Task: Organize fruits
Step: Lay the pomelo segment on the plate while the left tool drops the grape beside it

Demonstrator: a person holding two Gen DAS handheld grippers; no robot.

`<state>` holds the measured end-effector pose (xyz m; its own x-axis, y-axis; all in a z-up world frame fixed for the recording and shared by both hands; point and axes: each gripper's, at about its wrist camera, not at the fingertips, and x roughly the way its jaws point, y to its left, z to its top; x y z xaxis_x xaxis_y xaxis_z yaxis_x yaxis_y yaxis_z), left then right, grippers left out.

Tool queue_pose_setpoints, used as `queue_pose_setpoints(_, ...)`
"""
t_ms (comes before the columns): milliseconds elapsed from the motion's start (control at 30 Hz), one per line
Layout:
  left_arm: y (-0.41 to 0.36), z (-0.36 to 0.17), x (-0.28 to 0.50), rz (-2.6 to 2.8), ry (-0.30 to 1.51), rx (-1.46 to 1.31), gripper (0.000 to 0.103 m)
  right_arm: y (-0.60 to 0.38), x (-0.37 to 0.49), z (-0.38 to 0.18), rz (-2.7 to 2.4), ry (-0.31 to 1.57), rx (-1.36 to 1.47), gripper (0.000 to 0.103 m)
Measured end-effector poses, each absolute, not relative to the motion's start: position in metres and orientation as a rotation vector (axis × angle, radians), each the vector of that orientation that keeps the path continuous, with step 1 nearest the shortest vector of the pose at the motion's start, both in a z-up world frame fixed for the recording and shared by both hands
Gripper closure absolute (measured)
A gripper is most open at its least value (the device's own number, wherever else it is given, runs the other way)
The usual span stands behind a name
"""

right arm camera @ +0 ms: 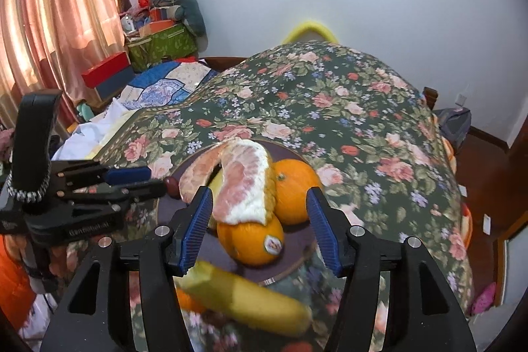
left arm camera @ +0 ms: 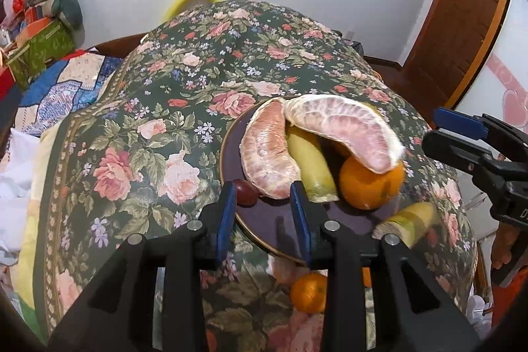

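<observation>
Two pomelo wedges (left arm camera: pixel 343 129), a banana piece (left arm camera: pixel 310 167) and an orange (left arm camera: pixel 369 183) already sit piled on the dark plate (left arm camera: pixel 274 220), with a red grape (left arm camera: pixel 246 192) at its left edge. Both of your grippers are empty: left gripper (left arm camera: pixel 264 220) has its jaws narrowly parted over the plate's near rim, right gripper (right arm camera: pixel 260 226) stands about half open above the stickered orange (right arm camera: pixel 250 240). Looks like you're between picks. Off the plate on the floral cloth (left arm camera: pixel 148 137): a second banana piece (right arm camera: pixel 244 302) at the near right, and a small mandarin (left arm camera: pixel 308 292) nearer still. Next move, I'd say: open wider, drop onto the banana across its width, and place gently, since that stack looks tippy.
</observation>
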<state>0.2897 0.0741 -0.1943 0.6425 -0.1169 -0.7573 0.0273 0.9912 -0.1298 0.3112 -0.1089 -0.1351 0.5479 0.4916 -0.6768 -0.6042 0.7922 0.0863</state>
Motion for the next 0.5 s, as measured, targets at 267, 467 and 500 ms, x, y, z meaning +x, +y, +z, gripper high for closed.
queue_pose_setpoints(267,0.060,-0.186,0.259,-0.084,0.870,-0.106,0.059,-0.136,0.282,-0.142,0.632,0.753,-0.202,0.034)
queue_pose_setpoints(467,0.047,-0.191,0.245,-0.105,0.903,-0.111,0.059,-0.142,0.267,-0.161,0.637,0.796,-0.222,0.032)
queue_pose_setpoints(500,0.045,-0.192,0.243,-0.107,0.906,-0.110,0.059,-0.142,0.266,-0.168,0.636,0.812,-0.224,0.032)
